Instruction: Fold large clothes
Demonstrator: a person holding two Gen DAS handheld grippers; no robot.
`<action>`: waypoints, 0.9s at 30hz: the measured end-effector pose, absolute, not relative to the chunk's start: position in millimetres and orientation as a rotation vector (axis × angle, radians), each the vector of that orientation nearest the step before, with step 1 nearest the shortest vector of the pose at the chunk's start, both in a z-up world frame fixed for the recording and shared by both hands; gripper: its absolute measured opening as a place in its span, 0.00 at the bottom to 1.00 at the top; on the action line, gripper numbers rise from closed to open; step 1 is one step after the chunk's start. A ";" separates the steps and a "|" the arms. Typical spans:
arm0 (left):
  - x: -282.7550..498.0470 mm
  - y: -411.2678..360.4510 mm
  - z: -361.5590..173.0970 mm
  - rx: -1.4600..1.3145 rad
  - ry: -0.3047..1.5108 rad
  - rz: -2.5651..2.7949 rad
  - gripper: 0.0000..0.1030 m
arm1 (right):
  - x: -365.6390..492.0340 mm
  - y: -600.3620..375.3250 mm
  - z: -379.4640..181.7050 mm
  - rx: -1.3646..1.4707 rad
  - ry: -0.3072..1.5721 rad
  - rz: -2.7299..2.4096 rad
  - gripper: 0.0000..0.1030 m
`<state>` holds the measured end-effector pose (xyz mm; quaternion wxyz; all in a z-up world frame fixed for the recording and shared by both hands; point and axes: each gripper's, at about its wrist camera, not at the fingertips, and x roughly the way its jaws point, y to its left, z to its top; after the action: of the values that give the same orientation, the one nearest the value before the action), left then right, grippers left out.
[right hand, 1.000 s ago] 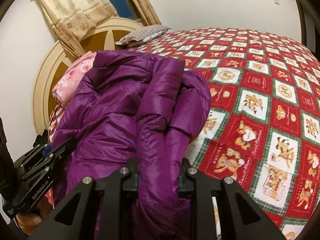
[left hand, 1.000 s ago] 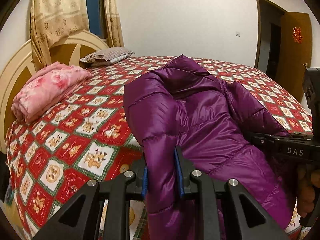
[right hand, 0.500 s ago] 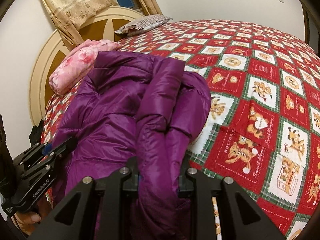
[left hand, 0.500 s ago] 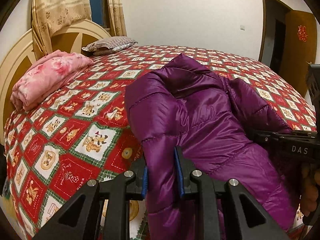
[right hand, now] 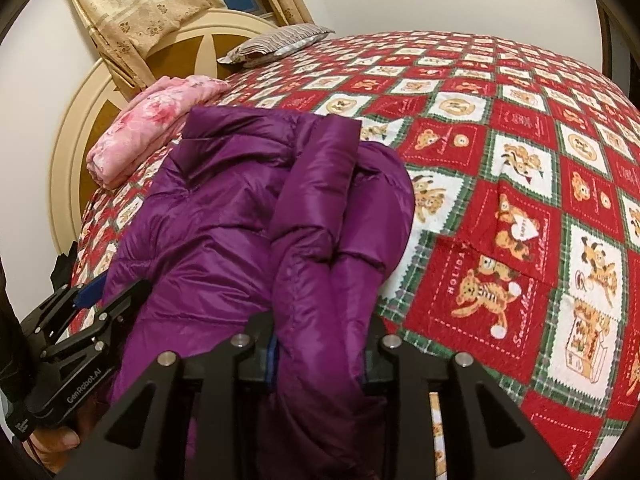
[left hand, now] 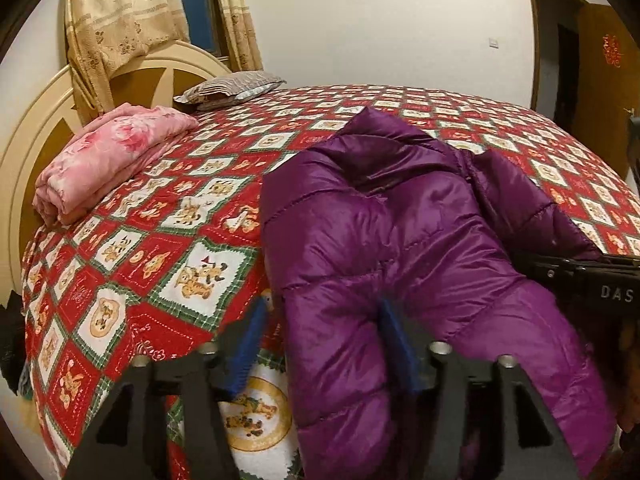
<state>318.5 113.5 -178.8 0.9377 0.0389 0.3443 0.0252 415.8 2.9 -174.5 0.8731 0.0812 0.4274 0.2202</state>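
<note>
Because the purple down jacket (left hand: 400,248) has been laid across the near edge of the bed (left hand: 160,248), its padded bulk rests on the patterned cover while the near part hangs toward the person, which I judge is where a fold can be set down and let go.

The left tool (left hand: 320,344) stands open: its jaws have just been opening, the left blue pad sits clear of the cloth over the bed cover, and the right pad lies against the jacket's quilted side without pinching it (the fabric is still between the two fingers, only no longer squeezed).

The right tool (right hand: 320,356) is narrower. Its jaws have just been opening a little, yet a thick roll of the jacket fills the whole gap between the fingers and both pads appear to press on it, so I read it as still gripping the jacket.

Seen from the right wrist, the jacket runs from just in front of that tool away to the far left, its collar end near a folded pink blanket (right hand: 160,128) by the headboard (right hand: 80,128). The left tool shows at the near left of that view, at the jacket's left side. A striped pillow (left hand: 228,90) lies well apart at the far end.
</note>
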 end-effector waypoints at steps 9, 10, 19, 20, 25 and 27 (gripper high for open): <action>320.9 128.5 -188.7 -0.005 0.705 0.068 0.82 | 415.8 2.4 -183.1 0.172 0.893 0.439 0.43; 321.0 128.9 -189.4 -0.008 0.704 0.069 0.82 | 415.5 2.9 -183.5 0.166 0.892 0.437 0.43; 318.1 132.1 -177.6 0.009 0.741 0.112 0.86 | 417.0 3.5 -184.6 0.149 0.914 0.395 0.64; 311.2 133.0 -166.6 0.014 0.738 0.136 0.86 | 414.2 1.2 -177.9 0.134 0.918 0.380 0.66; 243.5 132.5 -88.9 0.007 0.578 0.172 0.86 | 370.5 -16.4 -119.1 0.103 0.818 0.327 0.67; 215.4 133.3 -62.6 -0.014 0.532 0.172 0.86 | 339.7 -24.9 -87.7 0.094 0.738 0.306 0.75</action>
<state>215.4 133.3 -62.6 0.9612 -0.0069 0.2626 0.0847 339.7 -24.9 -87.7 0.9201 0.0459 0.3593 0.1489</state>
